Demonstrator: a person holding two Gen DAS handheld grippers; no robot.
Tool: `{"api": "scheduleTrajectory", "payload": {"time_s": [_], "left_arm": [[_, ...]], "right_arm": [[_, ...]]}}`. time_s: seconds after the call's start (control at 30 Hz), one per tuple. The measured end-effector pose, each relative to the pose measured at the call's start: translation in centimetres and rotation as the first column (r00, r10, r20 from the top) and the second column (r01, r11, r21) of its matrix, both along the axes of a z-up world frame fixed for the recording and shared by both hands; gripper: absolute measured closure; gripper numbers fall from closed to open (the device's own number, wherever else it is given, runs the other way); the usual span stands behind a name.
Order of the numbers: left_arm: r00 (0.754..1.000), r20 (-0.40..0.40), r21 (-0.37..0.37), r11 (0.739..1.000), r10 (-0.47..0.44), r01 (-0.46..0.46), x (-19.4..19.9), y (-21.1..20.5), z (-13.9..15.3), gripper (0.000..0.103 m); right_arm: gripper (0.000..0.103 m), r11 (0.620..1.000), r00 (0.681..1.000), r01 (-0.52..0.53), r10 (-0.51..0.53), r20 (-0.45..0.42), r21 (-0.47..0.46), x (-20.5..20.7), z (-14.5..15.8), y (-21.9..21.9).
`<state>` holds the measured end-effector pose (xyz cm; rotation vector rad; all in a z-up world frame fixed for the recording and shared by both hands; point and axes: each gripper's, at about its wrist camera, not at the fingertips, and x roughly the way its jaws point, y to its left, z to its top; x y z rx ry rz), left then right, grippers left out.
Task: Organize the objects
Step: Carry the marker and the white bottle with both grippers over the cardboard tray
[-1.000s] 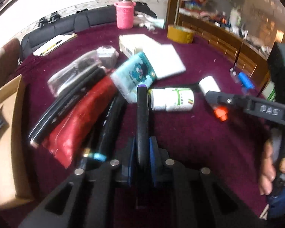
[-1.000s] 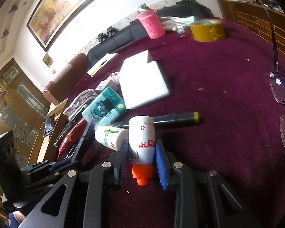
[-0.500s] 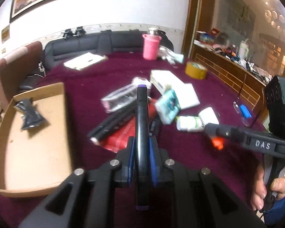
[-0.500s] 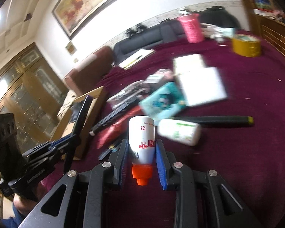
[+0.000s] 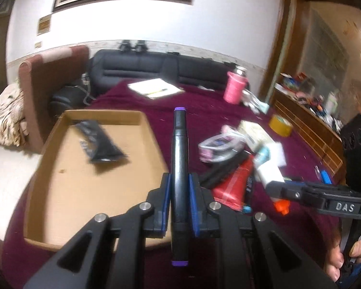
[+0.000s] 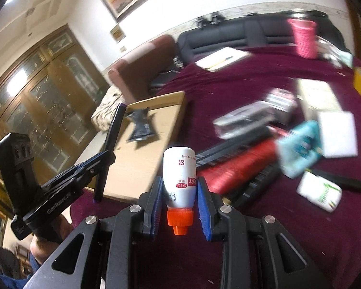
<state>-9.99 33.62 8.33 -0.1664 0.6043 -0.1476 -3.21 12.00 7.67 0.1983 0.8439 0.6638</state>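
Observation:
My left gripper point(image 5: 179, 187) is shut on a black marker with purple ends point(image 5: 179, 149), held above the right edge of a cardboard tray point(image 5: 48, 192). My right gripper point(image 6: 179, 187) is shut on a white bottle with an orange cap point(image 6: 179, 168), cap toward me, above the maroon table near the tray point(image 6: 137, 175). The left gripper with the marker point(image 6: 110, 139) shows at the left of the right wrist view. The right gripper point(image 5: 276, 187) shows at the right of the left wrist view. A black packet point(image 5: 98, 144) lies in the tray.
A pile lies right of the tray: a red pouch point(image 6: 238, 171), black pens point(image 6: 228, 147), a teal packet point(image 6: 300, 149), a white-green bottle point(image 6: 320, 192), white boxes point(image 6: 337, 134). A pink cup point(image 5: 234, 90), yellow tape point(image 5: 280, 125) and a notepad point(image 5: 156, 89) sit farther back.
Both grippers have risen and swung left from the pile toward the tray, each keeping its object. The tray now fills the left of both views.

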Motion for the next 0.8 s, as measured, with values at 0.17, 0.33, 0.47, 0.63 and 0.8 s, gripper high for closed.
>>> {"api": "scheduleTrajectory", "payload": {"time_s": [0.17, 0.33, 0.47, 0.63, 0.8], "left_arm": [[0.995, -0.026, -0.027, 0.995, 0.092, -0.093, 1.0, 5.5, -0.1, 0.089], [0.986, -0.073, -0.029, 0.988, 0.152, -0.154, 3.1, 9.7, -0.5, 0.089], [0.977, -0.132, -0.018, 0.985, 0.17, -0.173, 5.9, 11.7, -1.1, 0.089], [0.962, -0.205, -0.011, 0.983, 0.178, -0.184, 8.8, 13.0, -1.8, 0.089], [0.937, -0.281, -0.019, 0.975, 0.209, -0.223, 11.4, 14.5, -3.2, 0.089]], "right_arm": [[0.072, 0.997, 0.998, -0.06, 0.061, 0.023, -0.051, 1.2, 1.1, 5.1], [0.072, 0.991, 0.995, -0.102, 0.102, 0.004, -0.088, 4.0, 1.1, 10.2], [0.072, 0.983, 0.994, -0.111, 0.11, -0.012, -0.145, 7.3, 0.7, 13.6], [0.072, 0.978, 0.994, -0.105, 0.095, -0.061, -0.178, 11.8, -0.3, 16.9], [0.072, 0.971, 0.993, -0.089, 0.07, -0.095, -0.224, 15.4, -2.0, 19.2]]}}
